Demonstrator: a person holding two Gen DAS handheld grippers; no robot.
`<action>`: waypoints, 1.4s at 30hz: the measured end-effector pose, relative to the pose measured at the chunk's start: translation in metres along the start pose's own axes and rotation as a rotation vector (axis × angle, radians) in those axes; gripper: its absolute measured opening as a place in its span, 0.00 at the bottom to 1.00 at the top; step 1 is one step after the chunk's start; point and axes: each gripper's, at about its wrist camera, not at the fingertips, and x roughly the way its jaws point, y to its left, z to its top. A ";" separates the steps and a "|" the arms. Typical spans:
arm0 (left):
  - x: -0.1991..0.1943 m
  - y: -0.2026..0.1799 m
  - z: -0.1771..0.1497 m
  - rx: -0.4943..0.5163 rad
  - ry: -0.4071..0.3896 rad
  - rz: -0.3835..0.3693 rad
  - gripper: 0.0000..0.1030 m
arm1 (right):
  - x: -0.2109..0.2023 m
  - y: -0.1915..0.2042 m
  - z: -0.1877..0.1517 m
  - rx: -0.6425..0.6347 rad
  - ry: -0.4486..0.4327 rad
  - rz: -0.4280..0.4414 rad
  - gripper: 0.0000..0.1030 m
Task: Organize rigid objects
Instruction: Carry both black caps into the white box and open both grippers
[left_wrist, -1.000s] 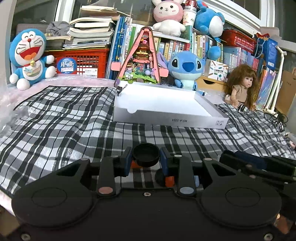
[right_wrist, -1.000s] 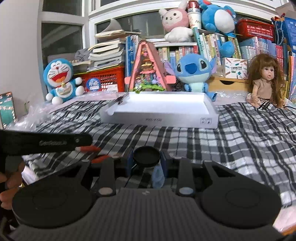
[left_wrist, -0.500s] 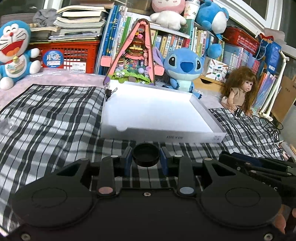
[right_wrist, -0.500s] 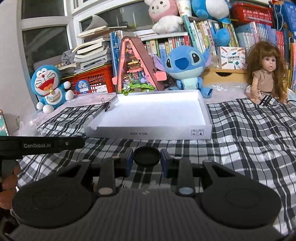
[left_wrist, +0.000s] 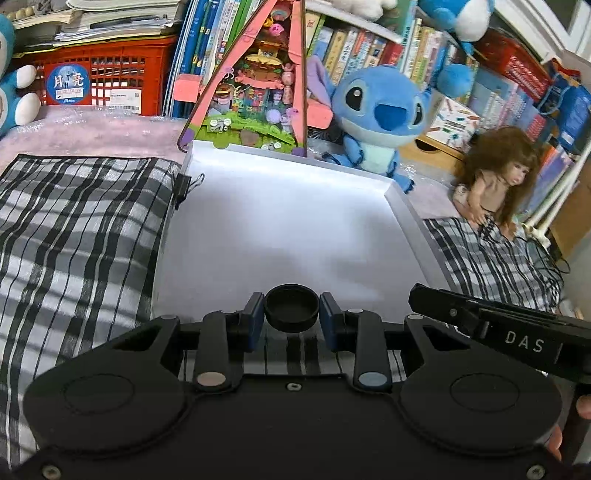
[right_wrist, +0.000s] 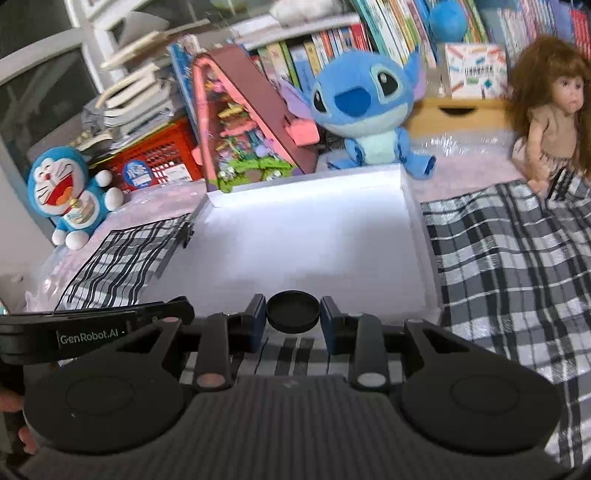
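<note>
The left wrist view is showing the left gripper (left_wrist: 291, 316) clamping one round black cap (left_wrist: 291, 307) between its blue pads, hollow side facing up; being round, the cap is showing no long axis. It is hanging at the fingertips over the near edge of the single white tray (left_wrist: 406, 210), which is lying on the plaid cloth (left_wrist: 74, 236). The right wrist view is showing the right gripper (right_wrist: 293, 318) likewise pinching a second black cap (right_wrist: 293, 311), flat and level, over the tray's (right_wrist: 417, 221) near edge. That is making two caps, one per gripper. Beyond the tray's far edge one blue plush (right_wrist: 364, 110) is sitting, with one doll (right_wrist: 554, 110) to the right.
</note>
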 end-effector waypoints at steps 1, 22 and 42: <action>0.005 -0.001 0.003 0.002 0.001 0.009 0.29 | 0.006 -0.002 0.005 0.014 0.008 -0.004 0.36; 0.064 0.002 0.004 0.069 0.073 0.162 0.29 | 0.071 -0.003 0.011 -0.064 0.149 -0.152 0.36; 0.060 -0.004 -0.004 0.121 0.036 0.182 0.34 | 0.073 0.002 0.002 -0.111 0.130 -0.176 0.49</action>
